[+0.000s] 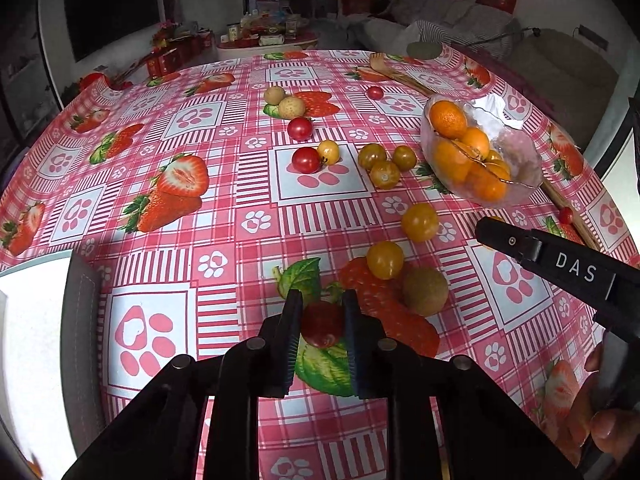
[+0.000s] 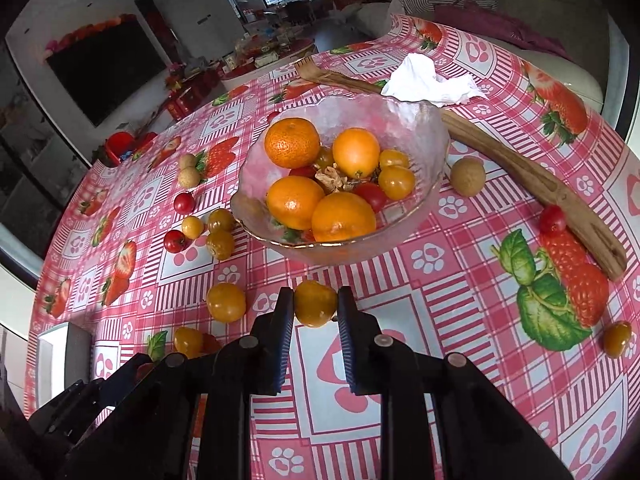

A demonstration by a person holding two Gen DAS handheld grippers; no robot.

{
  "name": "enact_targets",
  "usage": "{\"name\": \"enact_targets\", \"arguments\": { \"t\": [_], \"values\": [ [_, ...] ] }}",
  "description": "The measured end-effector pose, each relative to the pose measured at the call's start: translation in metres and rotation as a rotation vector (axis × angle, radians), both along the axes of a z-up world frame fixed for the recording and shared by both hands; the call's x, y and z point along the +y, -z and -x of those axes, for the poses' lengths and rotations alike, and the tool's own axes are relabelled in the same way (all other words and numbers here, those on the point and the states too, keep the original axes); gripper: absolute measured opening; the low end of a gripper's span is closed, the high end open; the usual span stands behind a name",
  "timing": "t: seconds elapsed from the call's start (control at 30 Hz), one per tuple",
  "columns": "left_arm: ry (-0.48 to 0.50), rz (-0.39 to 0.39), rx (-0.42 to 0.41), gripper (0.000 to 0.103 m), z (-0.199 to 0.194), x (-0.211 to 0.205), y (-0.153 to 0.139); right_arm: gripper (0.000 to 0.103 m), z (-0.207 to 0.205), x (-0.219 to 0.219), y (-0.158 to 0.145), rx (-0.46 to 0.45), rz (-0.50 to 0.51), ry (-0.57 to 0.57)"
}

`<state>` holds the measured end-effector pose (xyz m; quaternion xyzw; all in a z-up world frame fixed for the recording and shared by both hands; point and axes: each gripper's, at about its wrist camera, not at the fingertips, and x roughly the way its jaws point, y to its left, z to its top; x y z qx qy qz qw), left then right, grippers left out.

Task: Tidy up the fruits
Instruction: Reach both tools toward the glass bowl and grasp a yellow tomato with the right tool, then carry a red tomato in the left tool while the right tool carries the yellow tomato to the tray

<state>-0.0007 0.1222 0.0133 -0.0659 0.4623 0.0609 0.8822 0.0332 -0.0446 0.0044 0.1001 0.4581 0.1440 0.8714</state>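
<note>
The left gripper (image 1: 322, 322) is clamped on a red cherry tomato (image 1: 322, 325) near the tabletop's near edge, and the right gripper (image 2: 315, 303) is clamped on a yellow cherry tomato (image 2: 315, 303) just in front of the glass bowl (image 2: 420, 120); both fruits are round, with no clear long axis, and their stem ends cannot be made out. The bowl of mandarins (image 2: 292, 142) sits toward the right side of the strawberry-print tablecloth (image 1: 180, 280), whose middle and left lie mostly bare apart from scattered tomatoes and a brown longan (image 1: 425, 291) just right of the left gripper. A long wooden utensil (image 2: 532, 178) runs behind the bowl toward the right edge, and the white object (image 1: 36, 340) at the near-left edge is cut off.
</note>
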Motion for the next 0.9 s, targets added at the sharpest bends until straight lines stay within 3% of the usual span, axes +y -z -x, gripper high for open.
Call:
{"name": "enact_targets", "arguments": {
  "t": [0.43,0.9],
  "values": [
    [0.03,0.059,-0.042,0.022,0.053,-0.008,-0.026,0.024,0.051,-0.04,-0.004,0.062,-0.045,-0.006],
    [-0.03,0.094,-0.088,0.022,0.123,0.023,-0.05,0.024,0.107,-0.026,-0.024,0.048,-0.045,-0.07]
  ]
}}
